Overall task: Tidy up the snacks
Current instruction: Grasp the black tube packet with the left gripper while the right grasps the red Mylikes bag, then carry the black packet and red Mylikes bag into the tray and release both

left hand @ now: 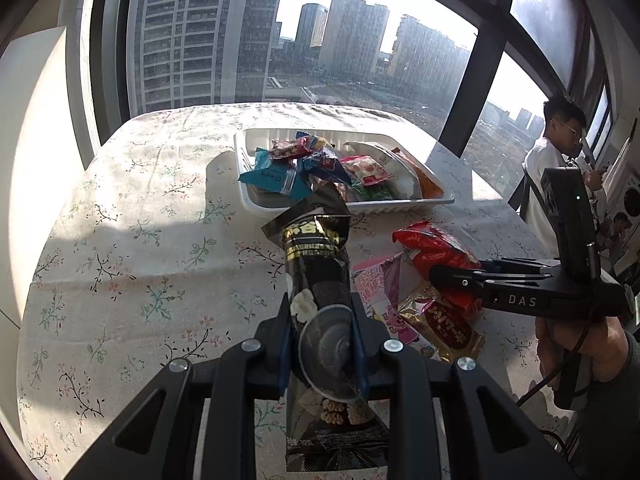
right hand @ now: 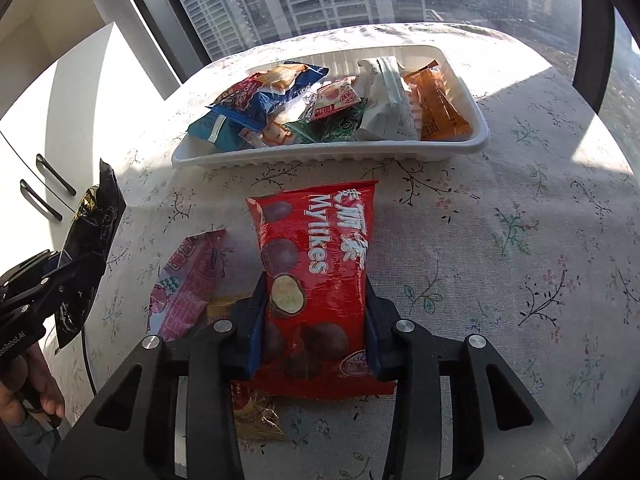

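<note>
Both grippers loaded, the left gripper (left hand: 320, 344) clamping a black packet (left hand: 316, 264) above the table (left hand: 120, 240) and the right gripper (right hand: 316, 328) pinching the red bag (right hand: 316, 264), while the white tray (right hand: 320, 156) holds most snacks (roughly 8), leaving 2 packets, pink (right hand: 188, 280) and gold (left hand: 444, 324).

Both tools are showing matte black frames with silver round screws and blue pads lining the fingers. The right tool (left hand: 444, 276) is wearing white "DAS" lettering, a black cable trailing beneath it. The left tool (right hand: 60, 276) is showing pale lettering along its side.
</note>
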The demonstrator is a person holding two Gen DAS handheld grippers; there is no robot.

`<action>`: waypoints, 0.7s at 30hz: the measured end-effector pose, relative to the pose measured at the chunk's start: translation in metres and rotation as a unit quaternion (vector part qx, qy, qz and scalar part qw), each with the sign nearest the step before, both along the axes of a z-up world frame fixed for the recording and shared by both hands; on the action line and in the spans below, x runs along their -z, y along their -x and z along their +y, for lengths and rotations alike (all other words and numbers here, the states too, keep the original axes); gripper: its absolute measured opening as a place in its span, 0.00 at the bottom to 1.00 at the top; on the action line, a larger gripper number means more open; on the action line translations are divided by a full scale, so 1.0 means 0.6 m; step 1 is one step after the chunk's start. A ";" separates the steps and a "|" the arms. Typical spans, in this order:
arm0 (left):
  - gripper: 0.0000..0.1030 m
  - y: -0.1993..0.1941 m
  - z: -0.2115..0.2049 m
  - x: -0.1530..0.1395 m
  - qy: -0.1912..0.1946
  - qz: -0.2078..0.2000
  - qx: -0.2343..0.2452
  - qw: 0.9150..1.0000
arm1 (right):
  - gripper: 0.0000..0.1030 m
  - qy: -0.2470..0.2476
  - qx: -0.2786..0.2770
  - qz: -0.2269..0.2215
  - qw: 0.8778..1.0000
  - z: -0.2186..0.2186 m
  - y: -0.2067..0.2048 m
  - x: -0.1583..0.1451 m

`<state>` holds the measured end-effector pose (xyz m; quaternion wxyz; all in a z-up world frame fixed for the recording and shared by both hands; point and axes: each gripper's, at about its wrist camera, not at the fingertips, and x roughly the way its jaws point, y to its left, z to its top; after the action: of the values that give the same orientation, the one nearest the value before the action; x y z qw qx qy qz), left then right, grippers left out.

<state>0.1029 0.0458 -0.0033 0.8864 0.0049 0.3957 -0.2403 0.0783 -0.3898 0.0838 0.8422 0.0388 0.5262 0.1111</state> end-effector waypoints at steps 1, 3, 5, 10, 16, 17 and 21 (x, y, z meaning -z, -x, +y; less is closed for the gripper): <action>0.25 -0.001 0.000 0.000 0.002 0.001 0.000 1.000 | 0.34 -0.005 0.000 -0.001 1.000 -0.002 0.002 -0.002; 0.25 -0.002 0.000 0.000 0.001 0.001 -0.001 1.000 | 0.33 -0.013 -0.002 -0.006 1.000 -0.003 0.010 -0.004; 0.25 -0.003 -0.001 -0.001 0.002 0.000 -0.001 1.000 | 0.33 -0.009 -0.005 -0.014 1.000 0.003 0.013 -0.010; 0.25 -0.005 -0.002 -0.001 0.001 -0.001 -0.003 1.000 | 0.33 0.027 -0.019 -0.043 0.999 0.030 0.023 -0.037; 0.25 -0.010 -0.001 -0.008 0.000 -0.008 -0.004 1.000 | 0.33 0.050 -0.024 -0.072 0.996 0.048 0.031 -0.065; 0.25 -0.012 -0.002 -0.010 -0.001 -0.009 -0.004 1.000 | 0.33 0.052 -0.024 -0.075 0.996 0.049 0.030 -0.067; 0.25 -0.024 -0.005 -0.018 -0.001 -0.014 -0.001 1.000 | 0.33 0.058 -0.026 -0.084 0.994 0.053 0.027 -0.079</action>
<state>0.1172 0.0429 0.0077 0.8921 0.0083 0.3837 -0.2386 0.0619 -0.3578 0.1310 0.8811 -0.0330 0.4600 0.1052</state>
